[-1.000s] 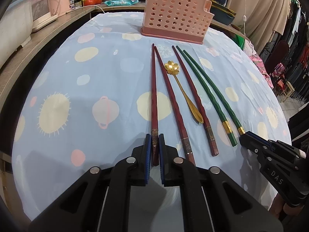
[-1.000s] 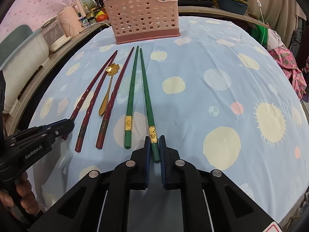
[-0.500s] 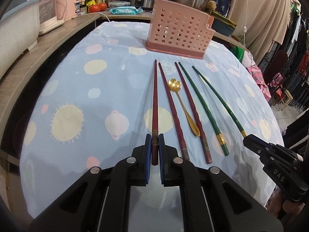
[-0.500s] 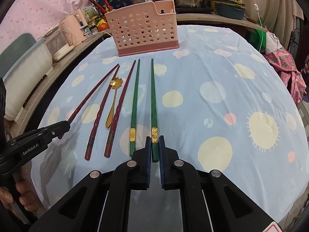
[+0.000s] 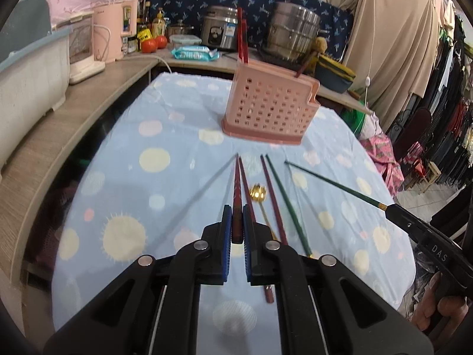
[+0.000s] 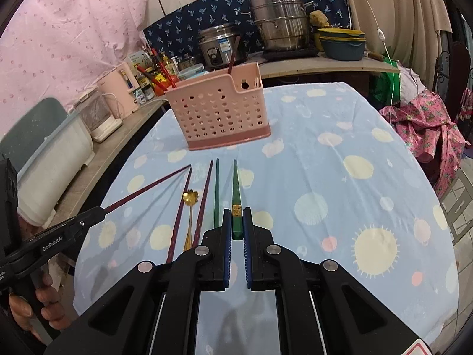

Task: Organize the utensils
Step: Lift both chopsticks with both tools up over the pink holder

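Left tongs (image 5: 237, 222) pinch a red chopstick (image 5: 236, 189), right tongs (image 6: 237, 223) a green chopstick (image 6: 235, 189), both raised off the surface (image 6: 340, 195) toward the basket (image 6: 218, 112); others lie below.

Our right gripper (image 6: 237, 230) clamps a dark green chopstick with a gold band (image 6: 235, 195), lifted off the bench's pale blue spotted cloth (image 6: 340, 177). At left, our left gripper (image 6: 99, 212) holds a dark red chopstick (image 6: 147, 189). Ahead stands a pink perforated plastic utensil basket (image 6: 220, 112).
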A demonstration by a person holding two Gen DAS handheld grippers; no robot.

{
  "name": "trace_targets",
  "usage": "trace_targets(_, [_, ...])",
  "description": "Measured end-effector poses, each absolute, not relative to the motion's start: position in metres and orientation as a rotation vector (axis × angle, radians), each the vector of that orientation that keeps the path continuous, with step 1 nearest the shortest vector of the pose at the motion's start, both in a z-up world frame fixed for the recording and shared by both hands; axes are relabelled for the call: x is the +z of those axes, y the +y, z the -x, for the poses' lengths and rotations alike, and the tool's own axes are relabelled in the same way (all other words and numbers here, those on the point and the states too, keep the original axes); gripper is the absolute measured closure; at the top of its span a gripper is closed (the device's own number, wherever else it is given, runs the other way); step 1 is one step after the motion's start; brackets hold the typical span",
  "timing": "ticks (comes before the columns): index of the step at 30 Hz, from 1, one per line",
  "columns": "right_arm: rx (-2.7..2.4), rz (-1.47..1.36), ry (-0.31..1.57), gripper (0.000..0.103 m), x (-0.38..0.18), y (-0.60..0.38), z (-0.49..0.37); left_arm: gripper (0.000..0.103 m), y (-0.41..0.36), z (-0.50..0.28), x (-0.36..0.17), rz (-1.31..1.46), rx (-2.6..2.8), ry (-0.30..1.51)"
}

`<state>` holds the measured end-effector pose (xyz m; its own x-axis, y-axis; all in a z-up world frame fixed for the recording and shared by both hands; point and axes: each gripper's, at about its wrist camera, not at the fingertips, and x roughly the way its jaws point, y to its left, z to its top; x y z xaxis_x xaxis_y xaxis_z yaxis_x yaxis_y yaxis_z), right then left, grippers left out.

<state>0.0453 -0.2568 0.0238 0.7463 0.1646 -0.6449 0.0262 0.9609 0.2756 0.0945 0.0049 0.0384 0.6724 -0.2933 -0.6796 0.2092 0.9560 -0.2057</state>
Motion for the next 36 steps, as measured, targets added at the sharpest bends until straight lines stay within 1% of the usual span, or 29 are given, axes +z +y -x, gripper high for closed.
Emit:
trace_targets(10, [0.087, -0.331, 0.621, 0.096, 0.074, -0.276, -0.068, 0.096, 0.003, -0.119, 0.089, 0.125, -0.29, 0.666])
trace_targets(25, [0.087, -0.319, 0.502, 0.096, 0.124, -0.286, -0.102, 0.096, -0.01, -0.159, 0.145, 0.101, -0.301, 0.531])
trace_targets(36, [0.109, -0.334, 0.363, 0.096, 0.18, -0.292, -0.147, 0.096, -0.034, -0.19, 0.21, 0.087, -0.34, 0.366])
